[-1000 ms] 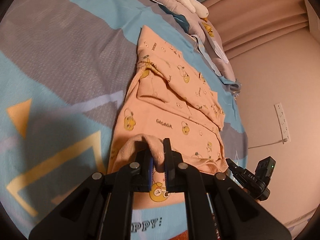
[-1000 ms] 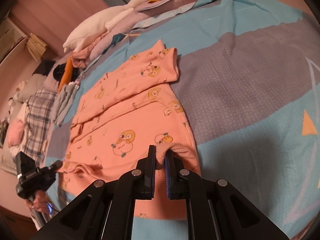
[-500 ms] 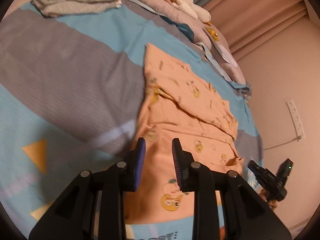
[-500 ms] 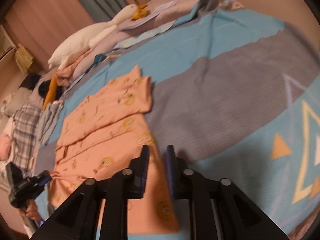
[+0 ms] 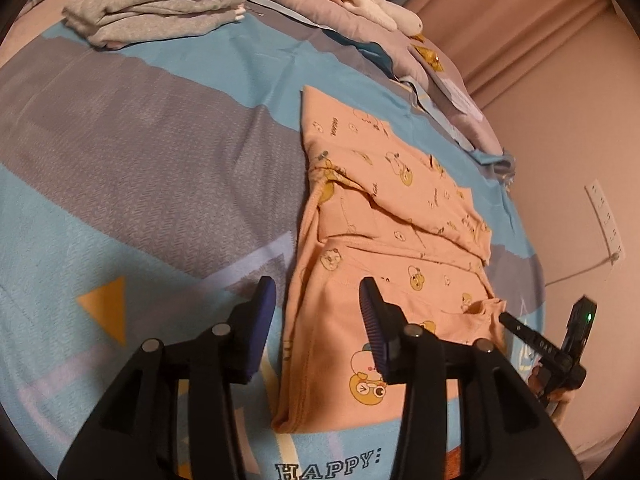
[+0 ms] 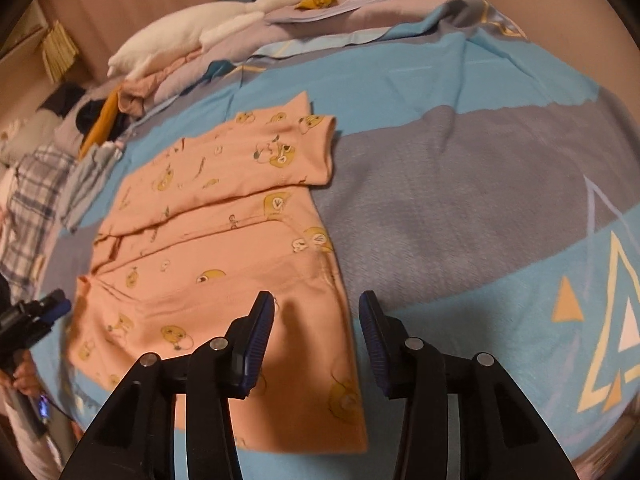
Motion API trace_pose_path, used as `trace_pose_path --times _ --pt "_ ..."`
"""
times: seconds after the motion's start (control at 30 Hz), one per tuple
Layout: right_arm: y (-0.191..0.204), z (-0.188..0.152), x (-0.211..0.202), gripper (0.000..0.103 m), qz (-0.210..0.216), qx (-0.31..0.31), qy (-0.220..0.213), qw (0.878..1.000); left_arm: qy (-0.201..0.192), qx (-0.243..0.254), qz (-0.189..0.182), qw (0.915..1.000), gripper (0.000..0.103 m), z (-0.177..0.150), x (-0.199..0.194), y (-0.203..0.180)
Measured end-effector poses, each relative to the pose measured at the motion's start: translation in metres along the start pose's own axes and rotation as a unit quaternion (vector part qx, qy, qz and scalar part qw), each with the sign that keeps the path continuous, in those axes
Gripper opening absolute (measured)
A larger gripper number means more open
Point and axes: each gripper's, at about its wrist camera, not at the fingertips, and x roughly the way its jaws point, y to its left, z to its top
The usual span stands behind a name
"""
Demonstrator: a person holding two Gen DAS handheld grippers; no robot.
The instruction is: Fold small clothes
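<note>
A small peach garment printed with yellow cartoon ducks lies flat on the bed, its sides folded inward; the same garment shows in the right wrist view. My left gripper hovers above the garment's near left edge, jaws opening, nothing between them. Over the opposite near corner my right gripper is also opening, with no cloth between its pads. Each gripper appears at the edge of the other's view: the right gripper and the left gripper.
The bed cover is blue and grey with yellow triangles. Folded grey clothes lie at the far left. A white plush goose and loose clothes sit along the pillows. A wall with a power strip borders the bed.
Both grippers let go of the peach cloth they pinched a second ago and their jaws spread. The released hem now lies flat on the garment. Both grippers rose slightly.
</note>
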Motion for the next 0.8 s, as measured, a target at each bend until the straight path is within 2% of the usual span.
trace_pose_path --times 0.17,0.33,0.37,0.4,0.5,0.6,0.8 --pt "0.005 0.004 0.013 0.043 -0.026 -0.010 0.009 1.000 0.008 0.014 0.012 0.9998 0.045 0.002 0.013 -0.004" --pt "0.009 0.005 0.016 0.027 -0.037 -0.020 0.006 0.999 0.010 0.024 0.025 0.9994 0.043 0.006 0.029 -0.009" --pt "0.010 0.005 0.016 0.020 -0.043 -0.023 0.007 0.999 0.011 0.026 0.033 0.9990 0.042 0.006 0.032 -0.009" --pt "0.011 0.005 0.016 0.015 -0.046 -0.025 0.006 0.999 0.011 0.029 0.040 0.9987 0.039 0.006 0.035 -0.009" --pt "0.011 0.004 0.011 0.010 -0.043 -0.025 -0.005 0.999 0.001 0.027 0.054 0.9982 0.008 0.008 0.037 -0.008" --pt "0.010 0.005 0.004 0.006 -0.038 -0.017 -0.013 0.999 -0.011 0.026 0.058 0.9979 0.008 0.009 0.032 -0.011" --pt "0.016 0.009 -0.018 0.005 -0.021 -0.015 -0.043 0.999 -0.043 0.044 0.064 0.9961 0.006 0.008 0.011 -0.022"
